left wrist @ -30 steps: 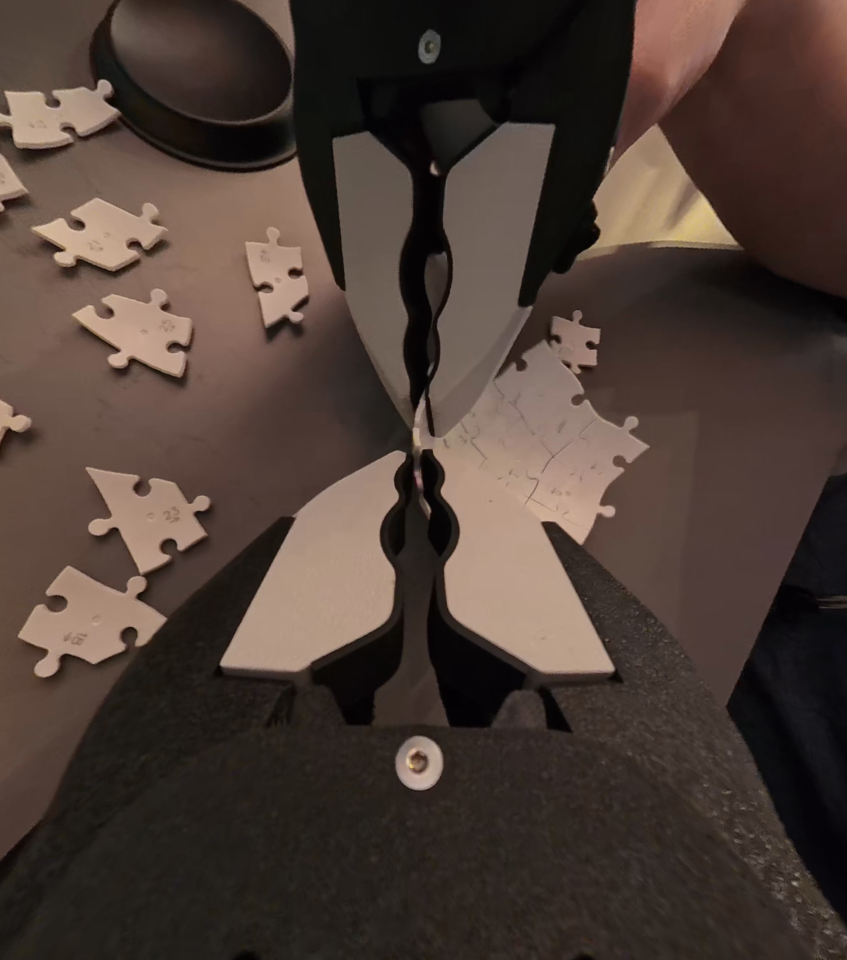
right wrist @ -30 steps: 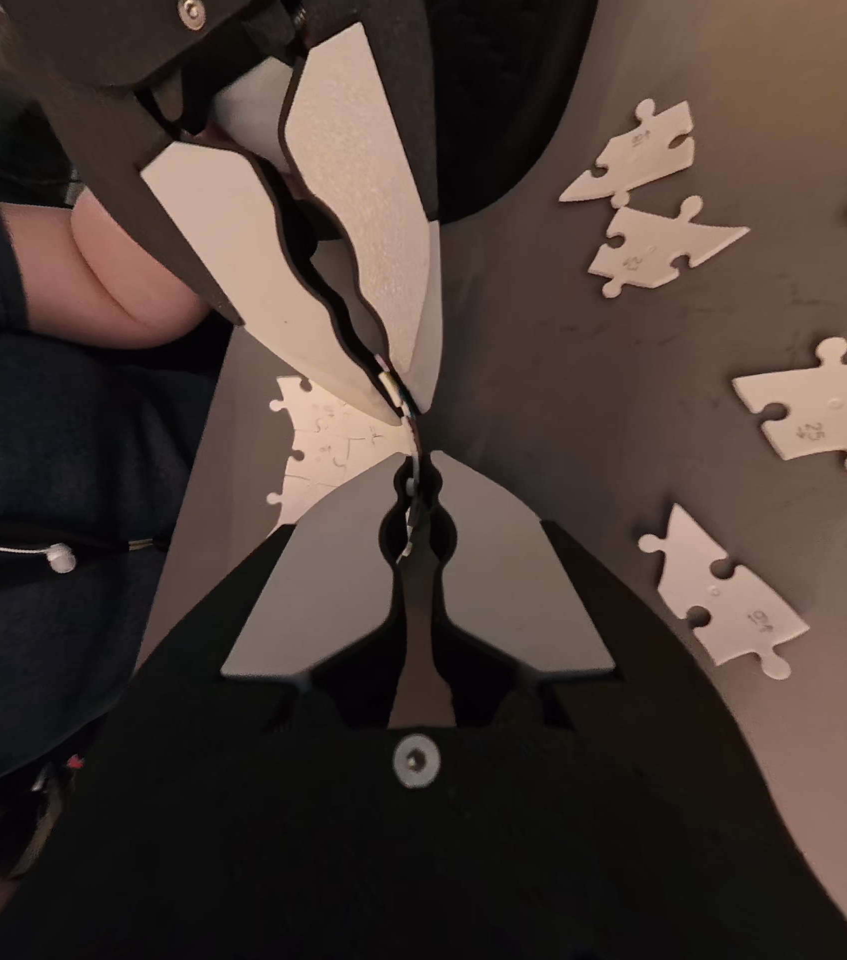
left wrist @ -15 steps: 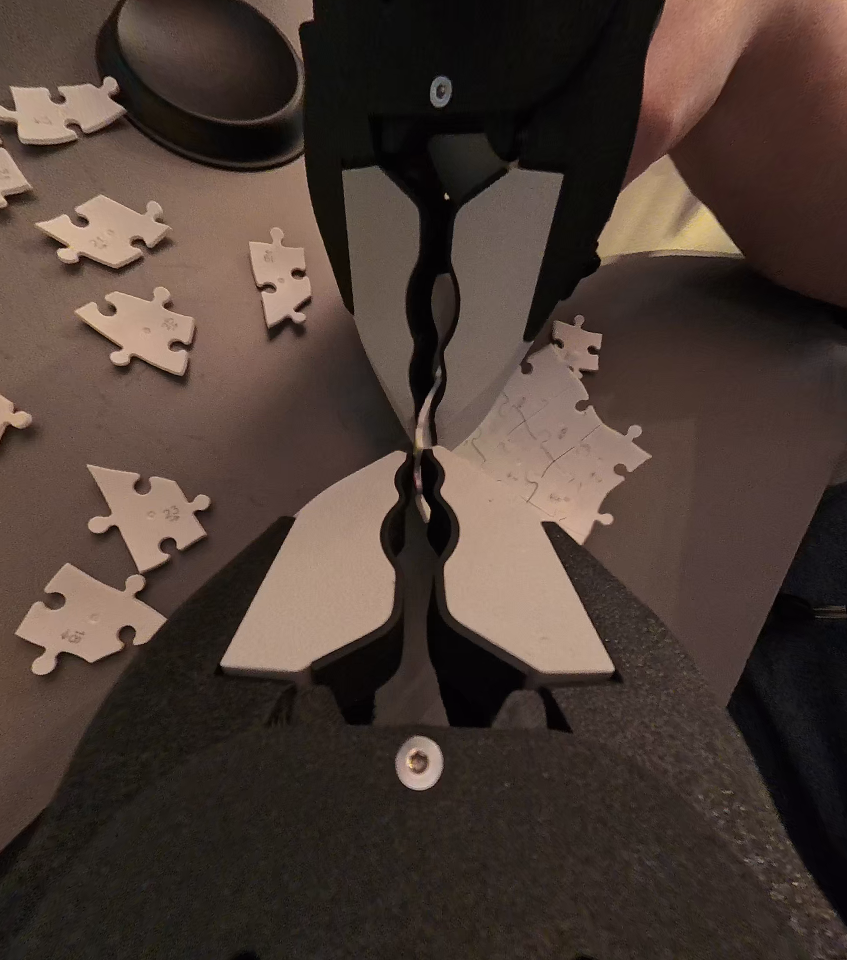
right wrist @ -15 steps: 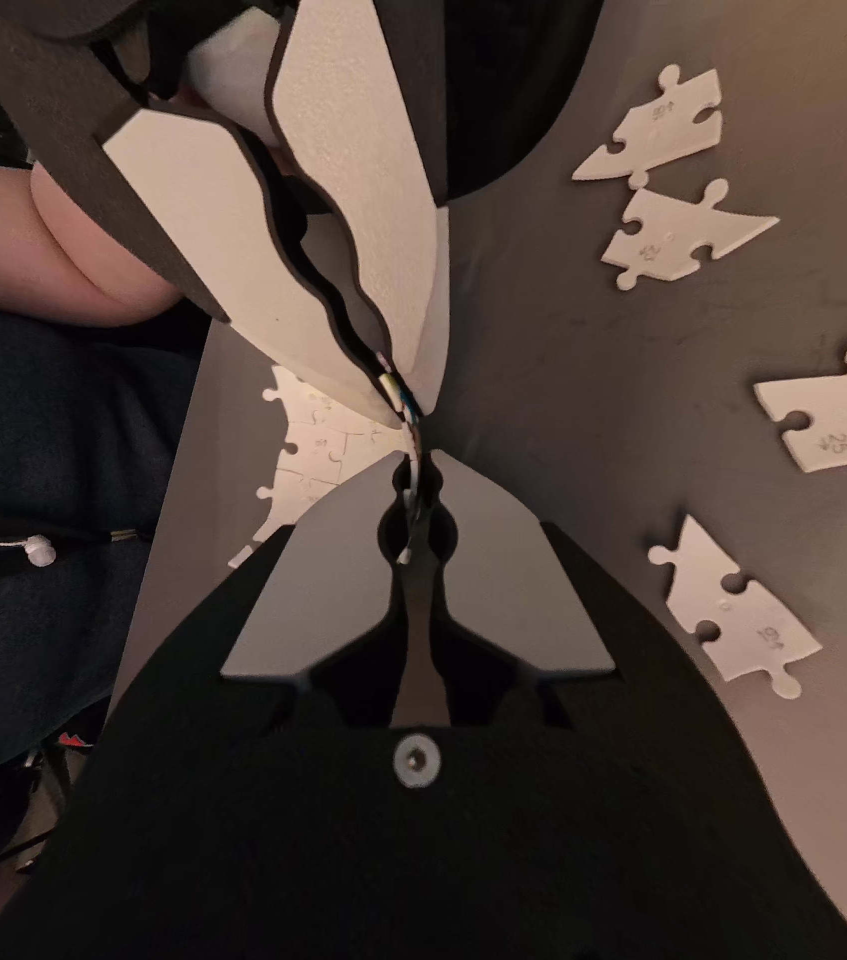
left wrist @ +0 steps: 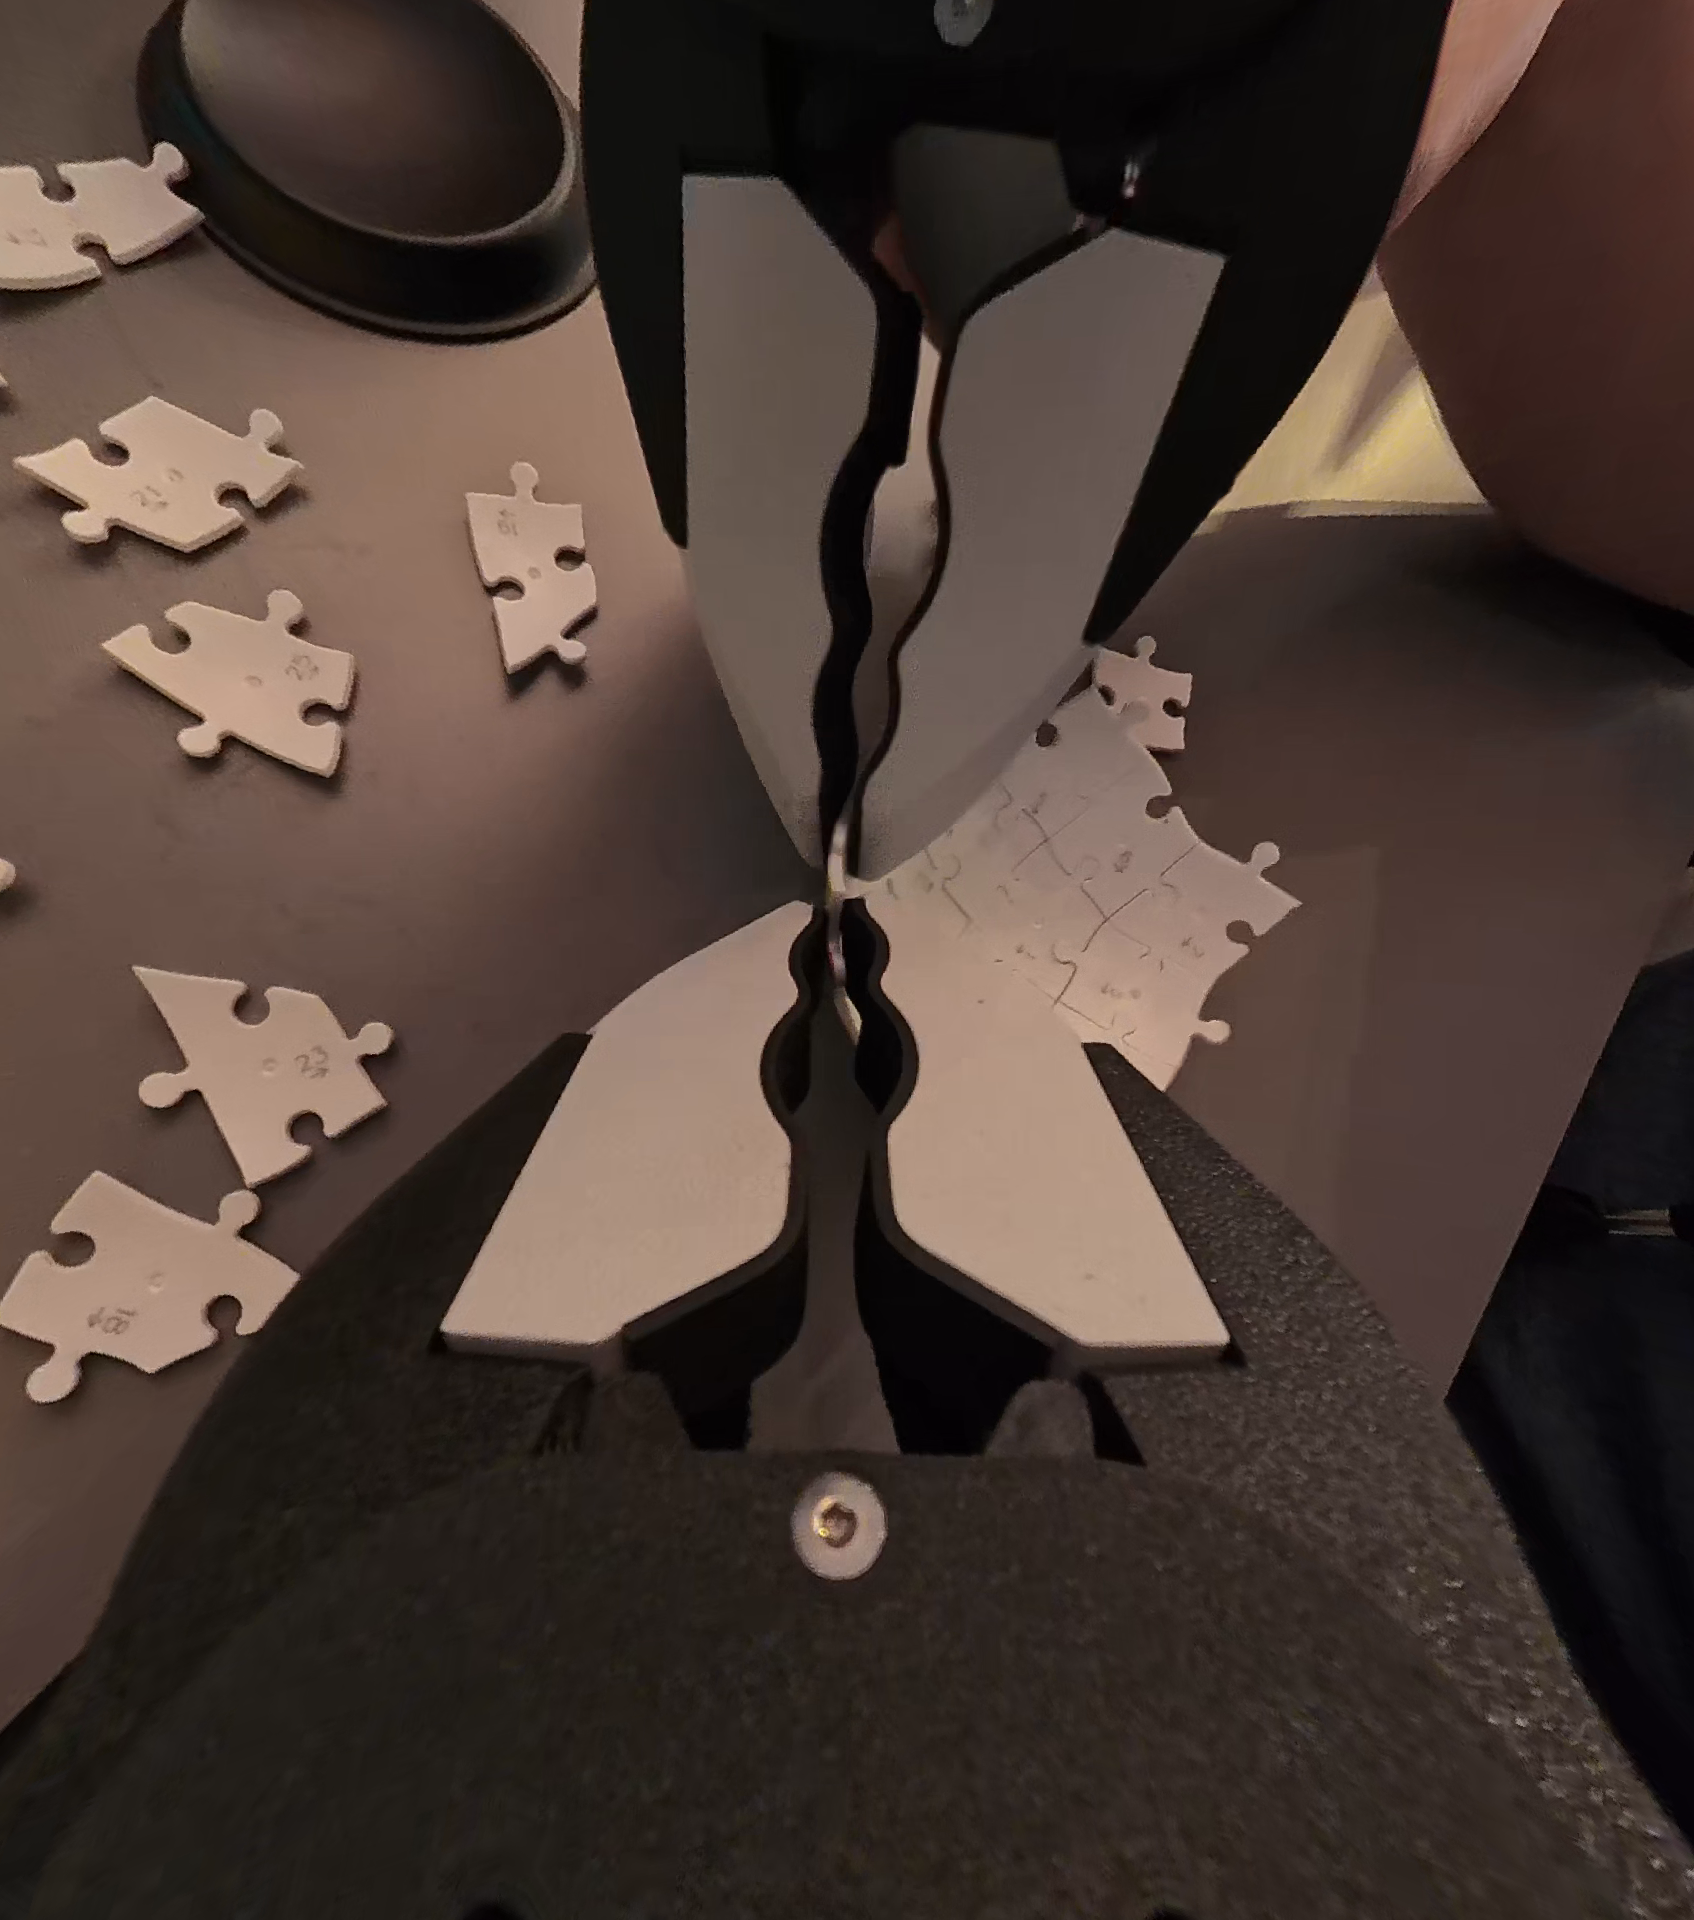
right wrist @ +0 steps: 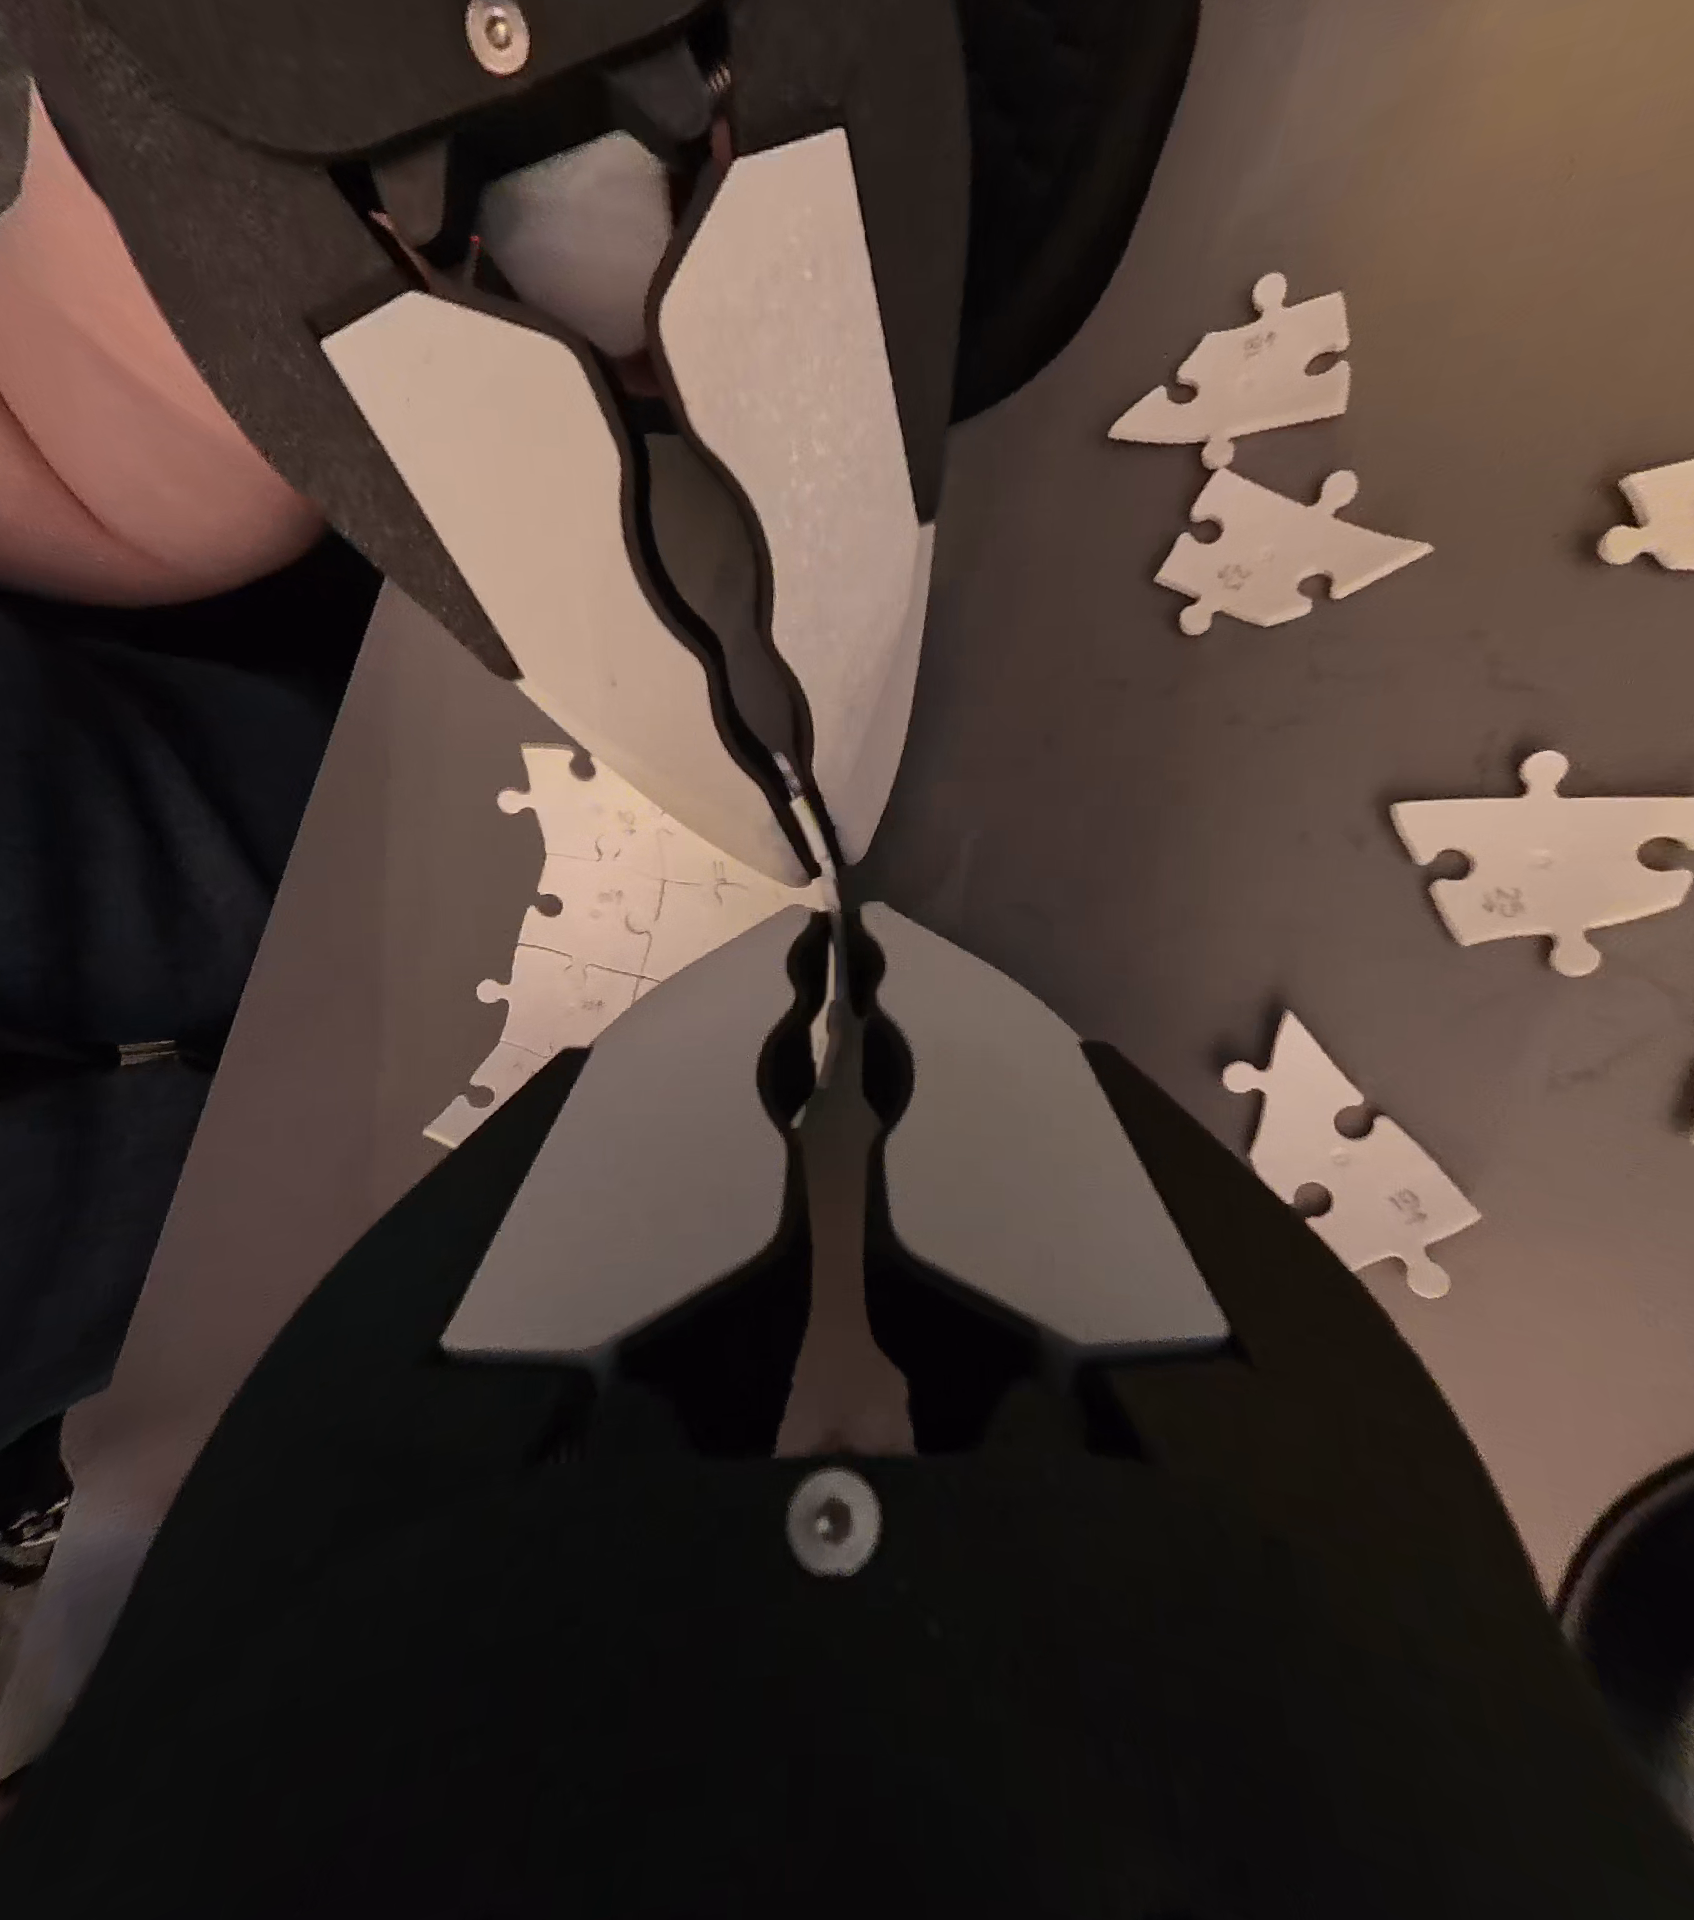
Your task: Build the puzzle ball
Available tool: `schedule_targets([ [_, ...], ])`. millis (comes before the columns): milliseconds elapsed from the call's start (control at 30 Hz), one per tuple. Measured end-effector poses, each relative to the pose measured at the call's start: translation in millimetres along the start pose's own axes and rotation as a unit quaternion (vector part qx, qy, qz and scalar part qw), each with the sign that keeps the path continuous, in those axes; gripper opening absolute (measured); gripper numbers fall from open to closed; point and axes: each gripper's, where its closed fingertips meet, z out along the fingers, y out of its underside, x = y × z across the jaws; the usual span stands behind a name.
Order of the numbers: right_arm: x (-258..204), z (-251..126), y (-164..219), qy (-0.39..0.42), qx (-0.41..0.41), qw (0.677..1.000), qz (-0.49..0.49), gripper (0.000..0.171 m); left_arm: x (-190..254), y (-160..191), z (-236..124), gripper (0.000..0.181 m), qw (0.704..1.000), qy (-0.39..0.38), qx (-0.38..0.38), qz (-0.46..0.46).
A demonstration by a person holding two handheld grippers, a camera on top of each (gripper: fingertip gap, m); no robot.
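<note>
Left wrist view: left gripper (left wrist: pixel 835 914) and right gripper (left wrist: pixel 843 862) meet tip to tip, each pinched on a thin puzzle piece (left wrist: pixel 838 883) edge-on above the table (left wrist: pixel 510 852). Assembled section (left wrist: pixel 1092 894) lies just right. Misaligned tabs could buckle or slip out.

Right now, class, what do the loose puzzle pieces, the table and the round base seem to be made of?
Loose pieces: probably stiff plastic or thick card, matte off-white; clean-cut edges with visible thickness, and they lie rigid.
Table: a smooth, hard, dark grey-brown top with faint scuffs; laminate or painted board, hard to tell.
Base: likely moulded black plastic, a dull sheen on its rim.
</note>
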Motion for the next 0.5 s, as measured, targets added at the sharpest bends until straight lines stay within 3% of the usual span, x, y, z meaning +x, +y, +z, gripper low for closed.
schedule_targets([
  [200,0.2,1.7,4.4,-0.007,-0.010,1.000,0.014,0.010,2.6,-1.3,1.0,0.003,1.000,0.008,0.005,-0.002],
  [267,-1.8,2.8,4.1,-0.013,-0.011,1.000,0.008,0.004,1.2,-0.1,1.1,0.003,1.000,0.002,0.000,-0.002],
  [500,-5.0,5.3,5.8,-0.025,-0.016,0.999,0.016,0.004,3.9,2.8,1.4,0.003,1.000,0.009,-0.005,-0.003],
])
